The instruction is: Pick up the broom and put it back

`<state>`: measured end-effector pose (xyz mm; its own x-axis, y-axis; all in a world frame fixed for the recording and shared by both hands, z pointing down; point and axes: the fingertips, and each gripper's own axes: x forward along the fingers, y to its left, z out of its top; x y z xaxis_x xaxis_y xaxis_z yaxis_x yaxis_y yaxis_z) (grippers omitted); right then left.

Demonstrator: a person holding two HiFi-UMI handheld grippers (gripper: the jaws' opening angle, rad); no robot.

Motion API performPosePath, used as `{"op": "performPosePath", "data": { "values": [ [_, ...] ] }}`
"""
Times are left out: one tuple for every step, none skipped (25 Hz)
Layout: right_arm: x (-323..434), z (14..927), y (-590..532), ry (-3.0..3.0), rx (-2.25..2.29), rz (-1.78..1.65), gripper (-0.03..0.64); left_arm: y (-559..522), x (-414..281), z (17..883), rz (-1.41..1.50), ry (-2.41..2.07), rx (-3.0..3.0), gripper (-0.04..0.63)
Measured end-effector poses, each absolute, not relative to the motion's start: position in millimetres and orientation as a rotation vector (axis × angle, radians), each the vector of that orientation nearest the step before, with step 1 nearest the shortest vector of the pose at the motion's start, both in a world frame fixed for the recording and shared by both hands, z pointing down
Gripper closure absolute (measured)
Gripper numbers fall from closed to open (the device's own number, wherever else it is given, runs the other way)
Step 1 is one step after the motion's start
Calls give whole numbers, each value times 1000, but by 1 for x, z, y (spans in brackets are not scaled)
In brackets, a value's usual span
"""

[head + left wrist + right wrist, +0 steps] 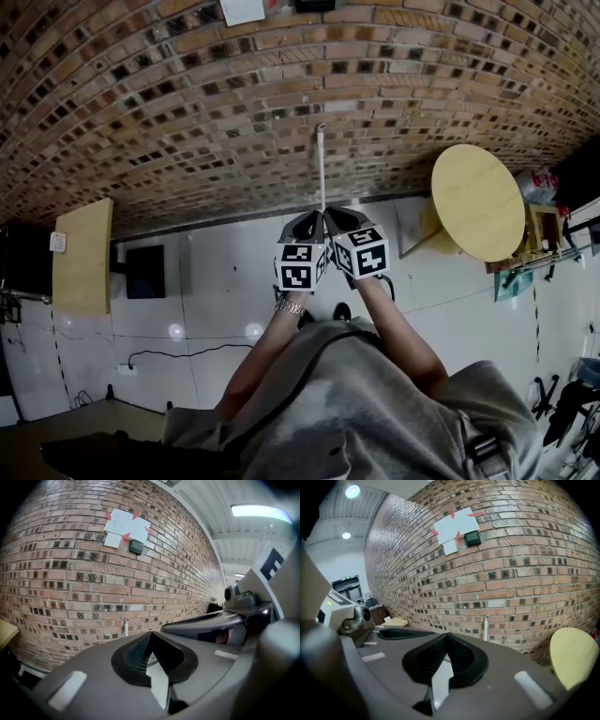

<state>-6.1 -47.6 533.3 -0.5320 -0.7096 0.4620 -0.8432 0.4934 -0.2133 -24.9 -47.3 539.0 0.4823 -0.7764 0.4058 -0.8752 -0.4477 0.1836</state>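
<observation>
Starting at the tips: the left gripper [149, 634] has its fingers [136, 653] pinched right together, nothing between them, only a sliver of pale floor showing through the gap lower down. It's the same on the right gripper [446, 637]: fingers [461, 656] fully closed and empty. From the head view the two grippers sit side by side, nearly touching, held out in front of us and angled a bit downward at the brick wall [187, 94].

The broom [322, 164] isn't in either gripper. What we can see is its thin pale handle standing upright against the wall, straight ahead and apart from both sets of tips. The head end is hidden behind the grippers in the head view, so we can't say how it sits on the floor [216, 291]. A round yellow worktop [476, 202] is off to the right, well clear of the handle.

Our read is that the broom looks parked where it belongs, so it's either done or not yet started. If we're backing off, we'd pull straight away from the wall and not swing sideways, since a leaning handle tips easily. If we're going in for a grab, we'd open one gripper wide first, come at the handle square and take it mid-shaft.
</observation>
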Motion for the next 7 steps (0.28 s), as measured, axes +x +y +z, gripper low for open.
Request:
{"op": "performPosePath", "data": {
  "values": [
    [-4, 534, -48, -2430, 1302, 611, 617, -49, -23, 539, 377, -1385, 2369, 590],
    [-3, 535, -47, -2431, 1296, 618, 617, -49, -22, 538, 380, -1387, 2371, 589],
    [-2, 536, -46, -2432, 1291, 623, 617, -48, -21, 538, 380, -1389, 2371, 589],
    [-1, 536, -44, -2431, 1286, 625, 617, -47, -21, 538, 379, -1392, 2369, 591],
    [0, 536, -42, -2431, 1283, 627, 617, -45, -20, 537, 378, -1396, 2367, 591],
    [0, 536, -40, -2430, 1281, 627, 617, -44, -19, 537, 377, -1399, 2364, 591],
    [1, 536, -39, -2430, 1279, 628, 617, -43, -18, 537, 376, -1403, 2361, 591]
  ]
}}
